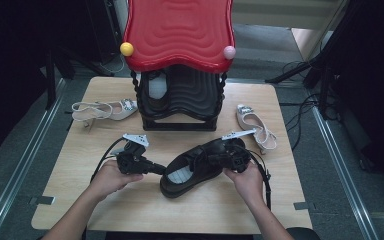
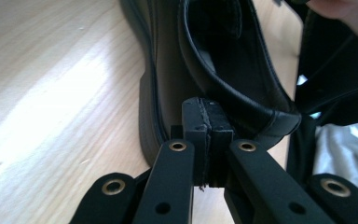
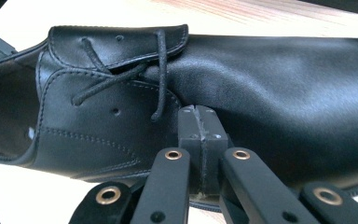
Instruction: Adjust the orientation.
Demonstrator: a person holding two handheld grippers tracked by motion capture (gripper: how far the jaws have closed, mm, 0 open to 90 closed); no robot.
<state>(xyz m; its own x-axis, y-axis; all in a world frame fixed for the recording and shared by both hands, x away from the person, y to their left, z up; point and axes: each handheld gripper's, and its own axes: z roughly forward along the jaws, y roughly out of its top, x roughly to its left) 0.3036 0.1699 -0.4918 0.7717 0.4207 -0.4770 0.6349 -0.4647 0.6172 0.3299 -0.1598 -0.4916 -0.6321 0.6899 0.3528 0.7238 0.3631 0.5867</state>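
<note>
Black lace-up shoe (image 1: 200, 165) flat on table (image 1: 80, 200), front of shoe rack (image 1: 180, 75). Left gripper (image 2: 207, 126) closed empty at heel; right gripper (image 3: 200, 126) closed empty against vamp. Likely stiff, smooth leather; grip by heel collar.

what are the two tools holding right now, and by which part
Nothing. The left tool is shut with its pads together, against the heel of the black shoe. The right tool is shut too, pressed against the shoe's side below the laces.

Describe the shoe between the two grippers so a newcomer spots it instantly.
Find the red-roofed rack at the table's far side. Nearer the person lies a black lace-up shoe. Unlike the pale heeled sandals flanking the rack, it is black and closed-toed.
</note>
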